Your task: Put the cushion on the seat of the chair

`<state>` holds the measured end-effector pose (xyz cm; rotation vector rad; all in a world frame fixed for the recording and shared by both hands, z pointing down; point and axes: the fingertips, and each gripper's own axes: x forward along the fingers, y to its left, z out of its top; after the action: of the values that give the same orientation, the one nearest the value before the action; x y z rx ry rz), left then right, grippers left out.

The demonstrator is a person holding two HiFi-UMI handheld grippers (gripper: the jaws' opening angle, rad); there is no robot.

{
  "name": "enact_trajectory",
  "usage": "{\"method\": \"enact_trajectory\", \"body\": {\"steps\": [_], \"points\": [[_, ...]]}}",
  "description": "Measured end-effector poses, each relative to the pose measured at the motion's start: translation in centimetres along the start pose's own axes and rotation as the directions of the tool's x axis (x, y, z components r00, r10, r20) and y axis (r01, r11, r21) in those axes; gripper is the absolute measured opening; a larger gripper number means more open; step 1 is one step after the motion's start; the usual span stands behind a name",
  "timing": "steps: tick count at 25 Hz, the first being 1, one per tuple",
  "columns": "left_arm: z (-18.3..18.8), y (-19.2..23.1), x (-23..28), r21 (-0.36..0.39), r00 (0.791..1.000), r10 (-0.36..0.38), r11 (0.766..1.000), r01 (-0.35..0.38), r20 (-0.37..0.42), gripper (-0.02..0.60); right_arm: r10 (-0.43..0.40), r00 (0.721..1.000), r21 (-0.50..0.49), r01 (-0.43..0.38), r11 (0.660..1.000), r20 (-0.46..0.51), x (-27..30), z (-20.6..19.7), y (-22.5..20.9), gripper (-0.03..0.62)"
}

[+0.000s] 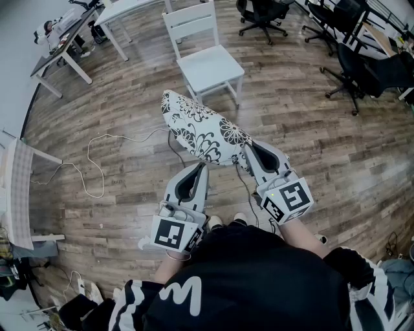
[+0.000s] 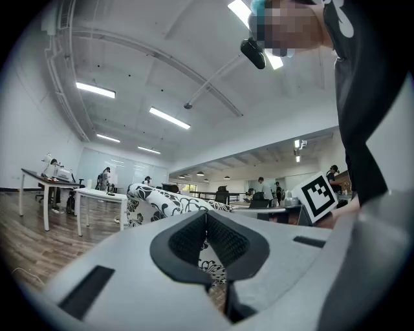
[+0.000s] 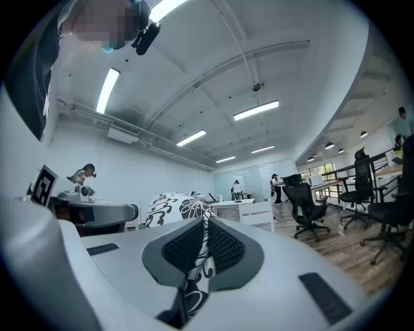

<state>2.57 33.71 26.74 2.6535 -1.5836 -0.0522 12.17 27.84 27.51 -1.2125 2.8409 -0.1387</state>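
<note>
A white cushion with a black flower print (image 1: 200, 126) hangs above the wood floor, tilted, its far end toward the white wooden chair (image 1: 210, 64). The chair stands a short way ahead, its seat bare. My left gripper (image 1: 202, 165) is shut on the cushion's near edge, and the printed fabric (image 2: 168, 203) shows past its closed jaws (image 2: 206, 216). My right gripper (image 1: 249, 147) is shut on the cushion's right edge. In the right gripper view a fold of the fabric (image 3: 174, 207) runs between the pads (image 3: 207, 223). The chair (image 3: 255, 213) shows beyond.
A white cable (image 1: 97, 168) loops on the floor at left. A white table (image 1: 123, 13) stands at the back left. Black office chairs (image 1: 262, 16) (image 1: 362, 71) are behind and right of the white chair. A rack (image 1: 19, 194) lines the left edge.
</note>
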Motion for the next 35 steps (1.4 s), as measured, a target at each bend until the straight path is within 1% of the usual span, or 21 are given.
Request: {"method": "enact_trajectory", "body": {"steps": [11,16,20,24,29,35], "points": [[0.1,-0.3,-0.1,0.006,1.0,0.014,1.0,-0.014,-0.003,0.006,0.013,1.0,0.003,-0.013,1.0,0.006,0.1,0.1,0.0,0.029],[0.1,-0.3,0.3,0.003,1.0,0.004,1.0,-0.004,0.005,0.006,0.01,1.0,-0.005,-0.01,1.0,0.003,0.3,0.0,-0.1,0.029],[-0.2,-0.3,-0.2,0.002,1.0,0.0,1.0,0.0,0.011,0.006,-0.004,0.999,0.011,0.004,1.0,0.043,-0.3,0.2,0.0,0.031],[-0.2,0.4,-0.8,0.002,1.0,-0.004,1.0,0.004,0.014,0.006,-0.015,0.998,0.019,0.013,1.0,0.068,0.0,0.6,0.6,0.031],[0.1,1.4,-1.3,-0.006,1.0,-0.011,1.0,0.011,0.019,0.006,-0.024,0.998,0.016,0.023,1.0,0.064,0.8,0.5,1.4,0.031],[-0.3,3.0,-1.6,-0.012,1.0,-0.023,1.0,0.023,0.02,0.006,-0.063,0.996,0.041,0.06,0.997,0.066,1.8,-0.1,1.4,0.031]]}}
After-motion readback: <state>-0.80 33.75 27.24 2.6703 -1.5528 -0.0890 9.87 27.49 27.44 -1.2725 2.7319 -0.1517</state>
